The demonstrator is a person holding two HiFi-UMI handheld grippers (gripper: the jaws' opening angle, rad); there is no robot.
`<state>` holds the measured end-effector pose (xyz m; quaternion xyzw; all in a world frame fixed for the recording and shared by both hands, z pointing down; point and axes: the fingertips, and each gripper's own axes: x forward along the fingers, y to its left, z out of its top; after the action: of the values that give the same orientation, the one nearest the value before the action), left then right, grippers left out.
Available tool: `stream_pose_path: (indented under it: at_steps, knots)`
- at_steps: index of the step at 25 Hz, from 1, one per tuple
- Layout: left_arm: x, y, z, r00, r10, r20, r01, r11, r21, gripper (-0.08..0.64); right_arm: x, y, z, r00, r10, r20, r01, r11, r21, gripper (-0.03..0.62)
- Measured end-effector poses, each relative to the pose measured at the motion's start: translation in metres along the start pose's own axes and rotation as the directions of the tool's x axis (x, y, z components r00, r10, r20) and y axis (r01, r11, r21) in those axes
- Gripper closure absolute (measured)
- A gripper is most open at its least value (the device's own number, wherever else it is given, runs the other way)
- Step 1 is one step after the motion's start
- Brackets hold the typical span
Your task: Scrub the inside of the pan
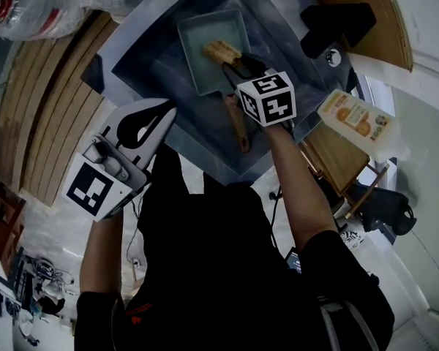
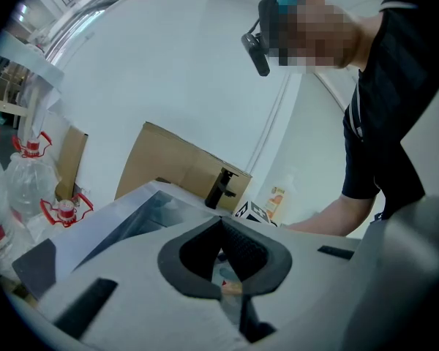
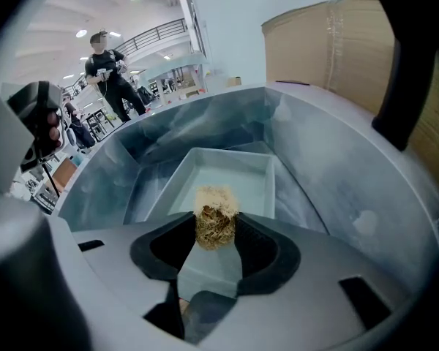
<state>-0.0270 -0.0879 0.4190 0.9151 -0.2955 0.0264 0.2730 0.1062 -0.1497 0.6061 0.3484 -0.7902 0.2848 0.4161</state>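
Observation:
A pale rectangular pan (image 1: 205,39) with a wooden handle (image 1: 239,129) lies in the steel sink (image 1: 157,64). My right gripper (image 1: 233,59) is shut on a tan fibrous scrubber (image 1: 221,50), which sits at the pan's near right corner. In the right gripper view the scrubber (image 3: 216,214) is pinched between the jaws of that gripper (image 3: 216,231), above the pan's floor (image 3: 230,178). My left gripper (image 1: 170,110) hovers over the sink's near left rim, away from the pan. Its jaws meet at the tips with nothing between them, as its own view (image 2: 221,224) also shows.
A black faucet (image 1: 336,22) stands at the sink's far right corner, with an orange soap bottle (image 1: 355,119) beside it. Plastic water bottles (image 1: 29,9) lie at the left on wooden slats. A cardboard sheet (image 2: 175,163) leans behind the sink.

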Motion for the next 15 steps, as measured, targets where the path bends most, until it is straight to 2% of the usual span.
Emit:
stream_pose_path:
  at_steps: [15]
  knots:
    - [0.023, -0.006, 0.005, 1.000, -0.018, -0.012, 0.018, 1.000, 0.008, 0.541, -0.013, -0.044, -0.011, 0.997, -0.069, -0.022, 0.070, 0.997, 0.041, 0.419]
